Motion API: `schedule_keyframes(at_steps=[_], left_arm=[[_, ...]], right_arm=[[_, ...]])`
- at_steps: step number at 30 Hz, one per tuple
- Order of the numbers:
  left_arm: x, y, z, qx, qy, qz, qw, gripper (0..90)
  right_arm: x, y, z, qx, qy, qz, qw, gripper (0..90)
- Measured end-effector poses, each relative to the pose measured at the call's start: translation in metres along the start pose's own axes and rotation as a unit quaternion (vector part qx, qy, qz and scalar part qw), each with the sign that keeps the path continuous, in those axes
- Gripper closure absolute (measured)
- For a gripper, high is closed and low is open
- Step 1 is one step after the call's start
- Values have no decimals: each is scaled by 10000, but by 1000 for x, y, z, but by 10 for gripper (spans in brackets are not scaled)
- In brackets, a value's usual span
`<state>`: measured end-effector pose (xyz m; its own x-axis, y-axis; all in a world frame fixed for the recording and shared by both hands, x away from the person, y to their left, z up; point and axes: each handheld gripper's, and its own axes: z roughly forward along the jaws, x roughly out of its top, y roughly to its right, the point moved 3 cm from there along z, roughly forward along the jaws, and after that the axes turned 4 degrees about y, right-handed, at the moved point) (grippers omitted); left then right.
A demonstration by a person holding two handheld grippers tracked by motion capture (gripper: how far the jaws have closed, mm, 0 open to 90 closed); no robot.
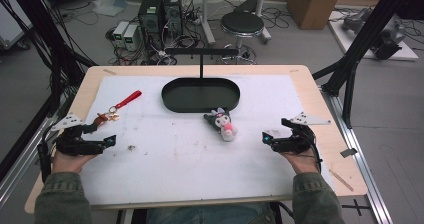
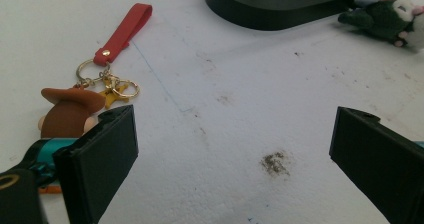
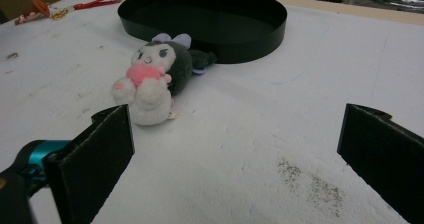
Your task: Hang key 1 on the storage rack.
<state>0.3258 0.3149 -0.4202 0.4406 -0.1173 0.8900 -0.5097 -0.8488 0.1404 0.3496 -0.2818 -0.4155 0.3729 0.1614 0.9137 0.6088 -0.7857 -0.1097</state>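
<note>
The keychain (image 1: 116, 109) lies on the white mat (image 1: 190, 154) at the bench's left side, just ahead of the left tongs (image 1: 111, 140). It has a red strap (image 2: 120, 34) that runs up and away, gold rings (image 2: 107, 81) with a small yellow star, and a little figure (image 2: 70, 111) in a brown hat at the near end. In the left gripper view the figure sits right beside the left jaw, partly behind it; whether they touch I cannot tell.

The plush toy (image 1: 223, 124) lies on its side near the middle of the mat, dark-headed with a pale body and a pink patch on its front, just in front of the black oval tray (image 1: 172, 101). In the right gripper view its head nearly meets the tray's wall.

Both tongs are spread wide with nothing between the jaws. The right tongs (image 1: 266, 138) rest low at the mat's right side, well apart from the toy.

Bare mat stretches between the two tongs, marked by a few dirty smudges (image 2: 274, 163). The tray stands toward the far edge, with a post and crossbar (image 1: 201, 51) rising from it.
</note>
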Motion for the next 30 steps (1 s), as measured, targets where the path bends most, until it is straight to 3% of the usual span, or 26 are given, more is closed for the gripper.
schedule_keyframes(at_steps=[18,30], left_arm=[[-1,-1,2,97,-99,-36,9999,58],[-4,-7,12,59,-358,-60,9993,58]], right_arm=[[-2,0,2,-57,-69,-19,10000,5],[-6,1,5,-43,-152,23,9999,5]])
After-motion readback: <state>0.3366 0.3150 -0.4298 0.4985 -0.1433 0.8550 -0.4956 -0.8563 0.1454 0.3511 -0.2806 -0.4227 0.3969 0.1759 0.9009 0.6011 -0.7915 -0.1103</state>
